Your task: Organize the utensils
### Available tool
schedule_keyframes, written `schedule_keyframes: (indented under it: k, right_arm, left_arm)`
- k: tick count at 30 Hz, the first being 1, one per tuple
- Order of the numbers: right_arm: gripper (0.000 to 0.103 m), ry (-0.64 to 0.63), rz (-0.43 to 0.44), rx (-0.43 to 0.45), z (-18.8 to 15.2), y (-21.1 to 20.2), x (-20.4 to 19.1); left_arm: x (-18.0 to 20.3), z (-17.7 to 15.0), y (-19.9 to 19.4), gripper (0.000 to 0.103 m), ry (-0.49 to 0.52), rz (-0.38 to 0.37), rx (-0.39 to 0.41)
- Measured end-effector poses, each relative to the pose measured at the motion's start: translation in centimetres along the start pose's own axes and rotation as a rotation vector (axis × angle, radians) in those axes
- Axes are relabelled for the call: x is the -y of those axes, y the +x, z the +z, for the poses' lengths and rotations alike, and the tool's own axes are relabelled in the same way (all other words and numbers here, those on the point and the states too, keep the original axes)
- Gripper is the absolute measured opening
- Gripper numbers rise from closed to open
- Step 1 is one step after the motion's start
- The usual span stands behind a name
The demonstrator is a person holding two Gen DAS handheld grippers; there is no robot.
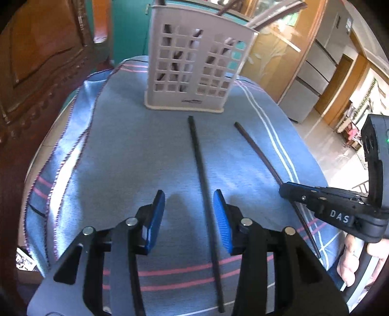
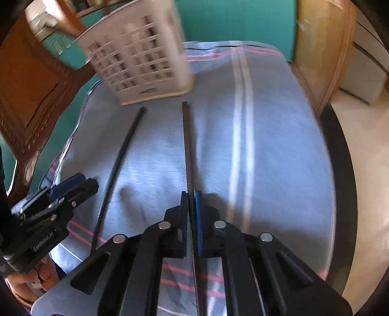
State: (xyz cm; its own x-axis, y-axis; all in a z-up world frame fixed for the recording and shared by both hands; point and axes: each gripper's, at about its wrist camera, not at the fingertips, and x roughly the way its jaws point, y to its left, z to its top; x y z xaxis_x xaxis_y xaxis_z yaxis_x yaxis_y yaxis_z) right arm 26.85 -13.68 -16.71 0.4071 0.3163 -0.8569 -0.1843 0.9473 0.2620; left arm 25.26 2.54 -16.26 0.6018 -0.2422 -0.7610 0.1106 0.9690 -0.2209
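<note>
Two dark chopsticks lie on a blue striped cloth (image 1: 136,145). The black chopstick (image 1: 201,175) runs between the open jaws of my left gripper (image 1: 189,218), nearer its right pad, untouched. My right gripper (image 2: 193,214) is shut on the brown chopstick (image 2: 187,145), which points toward the white lattice utensil holder (image 2: 141,63). The holder (image 1: 194,65) stands at the cloth's far end with several chopsticks in it. The right gripper (image 1: 287,190) also shows in the left wrist view, shut on the brown chopstick (image 1: 257,150). The left gripper (image 2: 80,184) and black chopstick (image 2: 116,165) show in the right wrist view.
A carved wooden chair back (image 1: 36,73) stands at the left. The round table's dark rim (image 2: 340,170) curves at the right, with floor beyond. A teal wall (image 2: 243,21) is behind the holder. Cabinets (image 1: 316,73) stand at the far right.
</note>
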Motion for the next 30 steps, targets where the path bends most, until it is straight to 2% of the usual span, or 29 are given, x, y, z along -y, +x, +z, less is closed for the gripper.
schedule_keyframes:
  k: [3, 7, 9, 12, 14, 19, 22, 24, 26, 30]
  right_arm:
    - [0.007, 0.009, 0.050, 0.030, -0.2, -1.0, 0.5]
    - [0.015, 0.036, 0.043, 0.090, 0.2, -1.9, 1.3]
    - [0.016, 0.056, 0.048, 0.080, 0.4, -1.6, 1.6]
    - [0.016, 0.044, 0.038, 0.069, 0.1, -1.5, 1.6]
    - [0.016, 0.028, 0.039, 0.061, -0.1, -1.4, 1.3]
    - [0.017, 0.003, 0.038, 0.067, 0.1, -1.5, 0.9]
    - [0.028, -0.020, 0.033, 0.067, 0.7, -1.3, 0.4]
    - [0.032, -0.046, 0.018, 0.072, 1.3, -1.1, -0.2]
    - [0.032, -0.091, -0.010, 0.071, 2.2, -0.6, -1.1]
    - [0.032, -0.133, -0.072, 0.041, 4.1, 1.1, -1.7]
  left_arm:
    - [1.1, -0.2, 0.4, 0.043, 0.042, -0.017, -0.012]
    - [2.1, -0.7, 1.0, 0.040, 0.094, -0.004, -0.043]
    - [2.4, -1.0, 1.0, 0.025, 0.121, 0.024, -0.042]
    - [2.1, -1.3, 0.7, 0.012, 0.103, 0.022, -0.051]
    - [1.8, -1.5, 0.5, 0.008, 0.089, 0.006, -0.061]
    - [1.8, -2.2, -0.1, 0.008, 0.090, -0.024, -0.074]
    - [1.5, -1.1, 0.1, 0.009, 0.080, 0.021, -0.065]
    - [1.2, 0.2, 0.6, 0.021, 0.075, 0.046, -0.067]
    - [1.2, 1.7, 1.3, 0.028, 0.075, 0.043, -0.065]
    - [1.5, 4.3, 3.4, 0.029, 0.125, 0.062, -0.092]
